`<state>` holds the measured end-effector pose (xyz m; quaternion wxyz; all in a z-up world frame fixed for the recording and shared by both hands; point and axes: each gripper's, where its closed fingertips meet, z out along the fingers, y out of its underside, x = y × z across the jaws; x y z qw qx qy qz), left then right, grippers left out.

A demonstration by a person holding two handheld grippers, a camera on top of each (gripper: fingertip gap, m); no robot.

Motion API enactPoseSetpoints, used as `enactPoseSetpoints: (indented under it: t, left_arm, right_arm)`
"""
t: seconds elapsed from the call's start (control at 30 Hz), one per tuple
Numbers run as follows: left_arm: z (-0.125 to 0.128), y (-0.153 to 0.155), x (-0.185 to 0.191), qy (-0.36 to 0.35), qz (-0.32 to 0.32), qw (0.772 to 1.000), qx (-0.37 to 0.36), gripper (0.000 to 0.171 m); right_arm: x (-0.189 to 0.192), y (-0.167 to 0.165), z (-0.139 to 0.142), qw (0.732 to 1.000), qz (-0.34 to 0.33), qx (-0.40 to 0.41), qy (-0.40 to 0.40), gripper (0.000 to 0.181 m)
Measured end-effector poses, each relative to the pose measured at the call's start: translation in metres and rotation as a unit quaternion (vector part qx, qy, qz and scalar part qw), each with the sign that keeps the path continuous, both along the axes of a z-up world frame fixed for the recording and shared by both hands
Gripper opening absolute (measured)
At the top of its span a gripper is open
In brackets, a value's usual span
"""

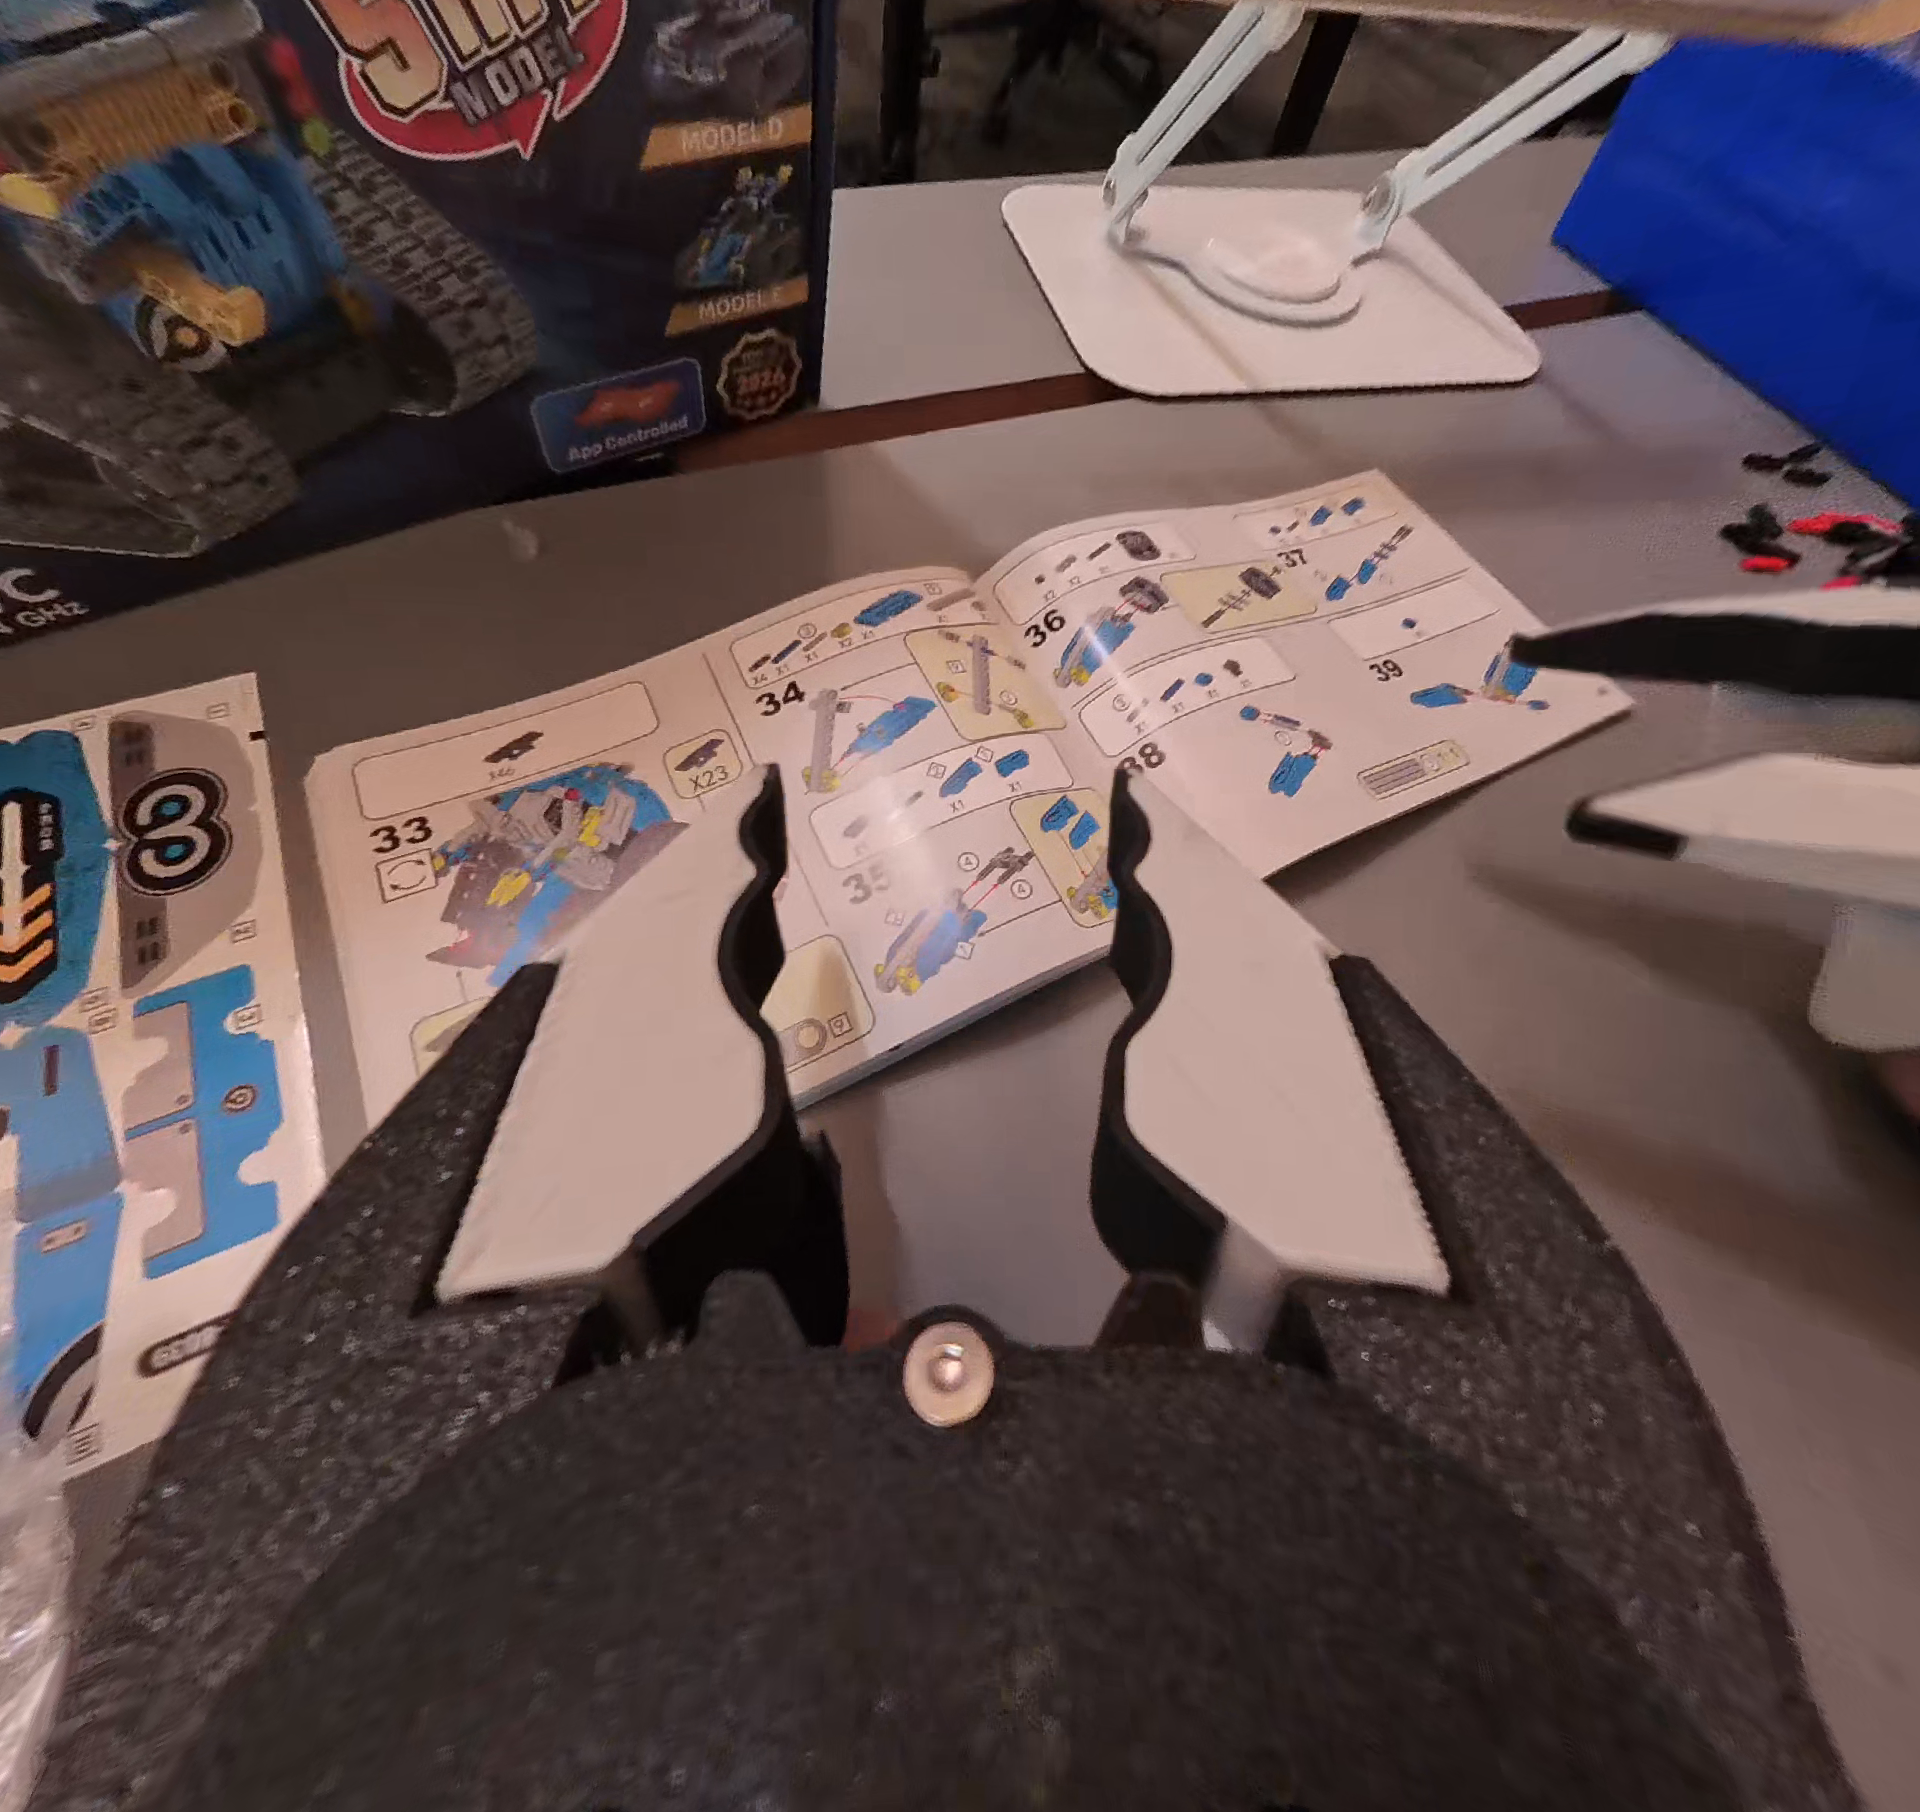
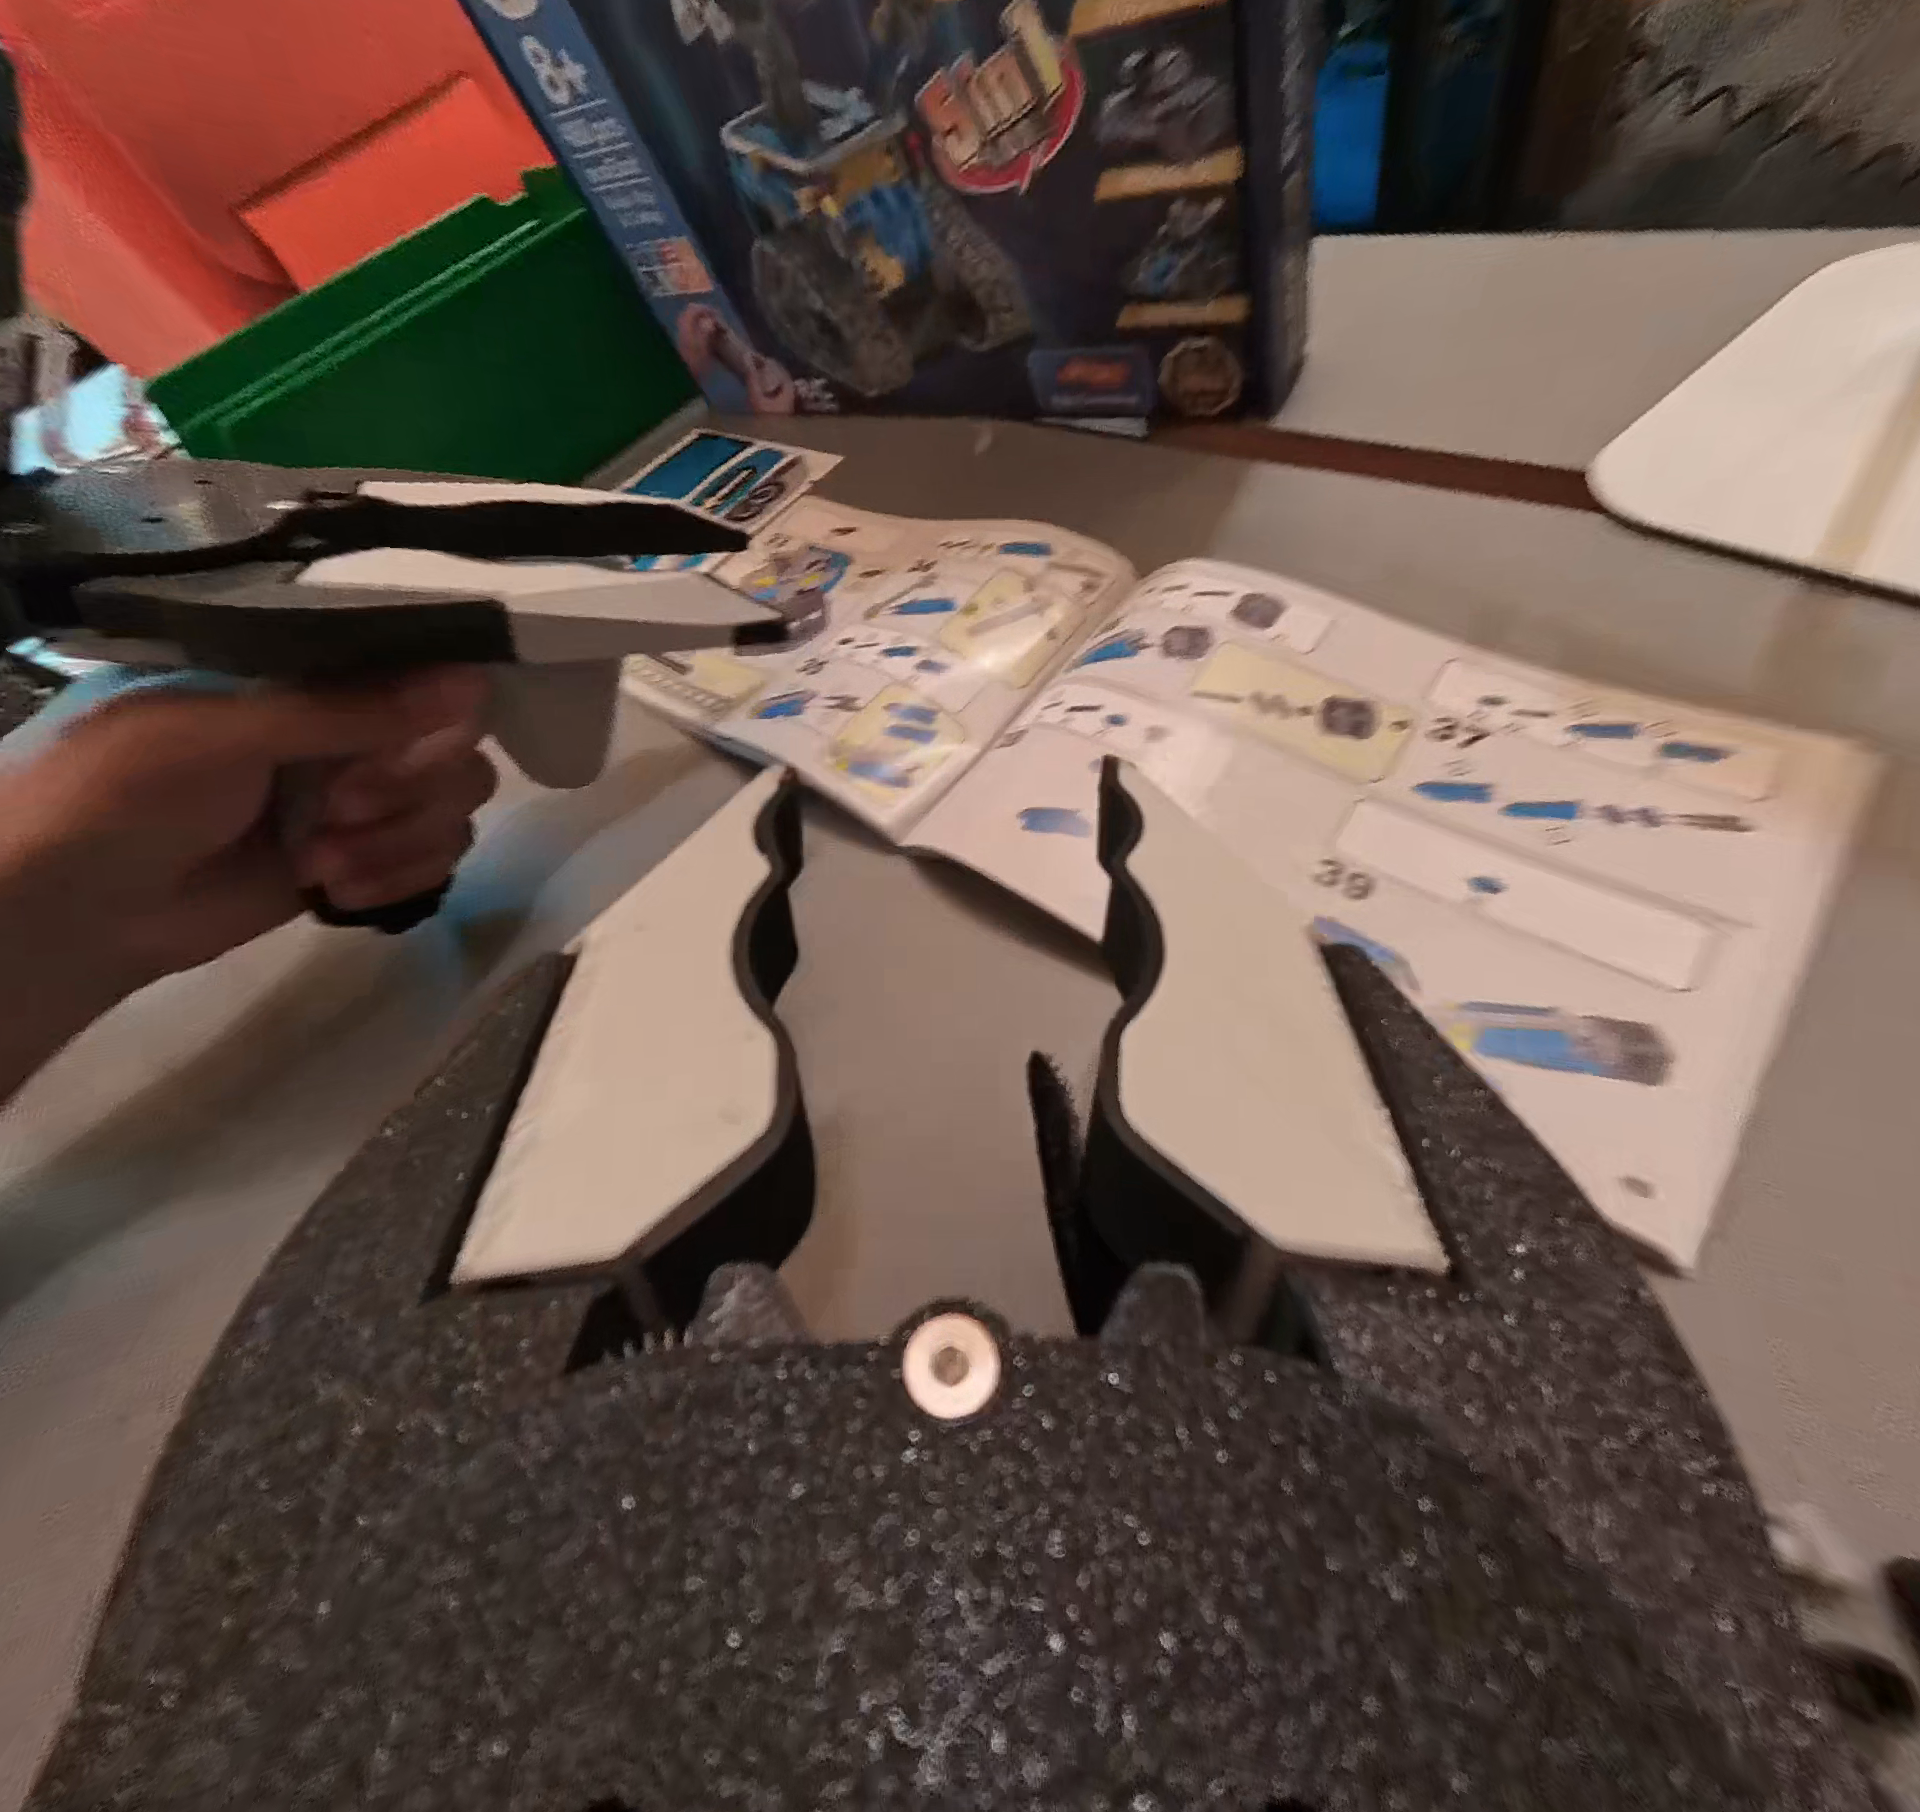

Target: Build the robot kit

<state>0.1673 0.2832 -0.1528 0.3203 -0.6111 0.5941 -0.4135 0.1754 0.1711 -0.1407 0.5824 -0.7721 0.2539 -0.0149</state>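
An open instruction booklet with building-step pictures lies flat on the grey table; it also shows in the right wrist view. My left gripper is open and empty, hovering over the booklet's near edge. My right gripper is open and empty, just above the table at the booklet's near edge. The right gripper shows at the right of the left wrist view, over the booklet's right page. The left gripper shows in the right wrist view, held in a hand.
A dark toy-model box stands behind the booklet, also in the right wrist view. A sticker sheet lies left. A white stand base, a blue bin, small black and red parts, green and orange bins surround.
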Motion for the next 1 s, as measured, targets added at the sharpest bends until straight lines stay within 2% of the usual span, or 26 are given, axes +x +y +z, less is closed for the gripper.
enactPoseSetpoints:
  t: [0.13,0.2,0.37,0.47,0.5,0.63,0.67,0.73,0.8,0.87,0.93,1.0]
  left_arm:
    - [-0.009,-0.003,0.000,0.009,0.004,1.000,-0.002,0.061]
    - [-0.010,-0.002,0.002,0.009,0.013,1.000,0.006,0.061]
    - [0.014,-0.007,0.002,-0.040,0.037,0.999,0.002,0.058]
    - [0.030,-0.016,0.002,-0.074,0.041,0.996,-0.012,0.058]
    - [0.029,-0.020,0.003,-0.074,0.039,0.996,-0.016,0.058]
    - [0.033,-0.023,0.003,-0.079,0.043,0.996,-0.018,0.058]
    - [0.036,-0.022,0.002,-0.082,0.045,0.995,-0.020,0.058]
    - [0.042,-0.020,0.000,-0.090,0.050,0.994,-0.033,0.058]
    - [0.047,-0.018,-0.003,-0.094,0.050,0.993,-0.041,0.058]
    - [0.053,-0.017,-0.005,-0.102,0.053,0.992,-0.041,0.058]
    - [0.053,-0.017,-0.005,-0.102,0.052,0.993,-0.041,0.058]
    - [0.051,-0.021,-0.004,-0.097,0.049,0.993,-0.050,0.058]
  right_arm:
    - [-0.002,-0.004,-0.005,0.999,-0.006,-0.025,-0.036,0.054]
    - [-0.003,-0.004,-0.005,0.999,-0.002,-0.022,-0.029,0.055]
    - [0.004,-0.012,-0.001,0.999,-0.015,-0.030,-0.040,0.053]
    - [0.008,-0.019,0.016,0.998,-0.016,-0.018,-0.055,0.037]
    - [0.009,-0.023,0.023,0.998,-0.020,-0.013,-0.059,0.036]
    - [0.016,-0.053,0.070,0.993,-0.050,0.022,-0.101,0.029]
    - [0.022,-0.069,0.077,0.991,-0.065,0.010,-0.116,0.029]
    - [0.043,-0.119,0.075,0.982,-0.124,-0.067,-0.127,0.032]
    - [0.045,-0.176,0.066,0.977,-0.130,-0.132,-0.109,0.029]
    - [0.043,-0.251,0.050,0.962,-0.162,-0.201,-0.088,0.043]
    - [0.023,-0.315,0.028,0.958,-0.152,-0.240,-0.050,0.033]
    - [0.004,-0.366,0.001,0.950,-0.157,-0.269,0.003,0.035]
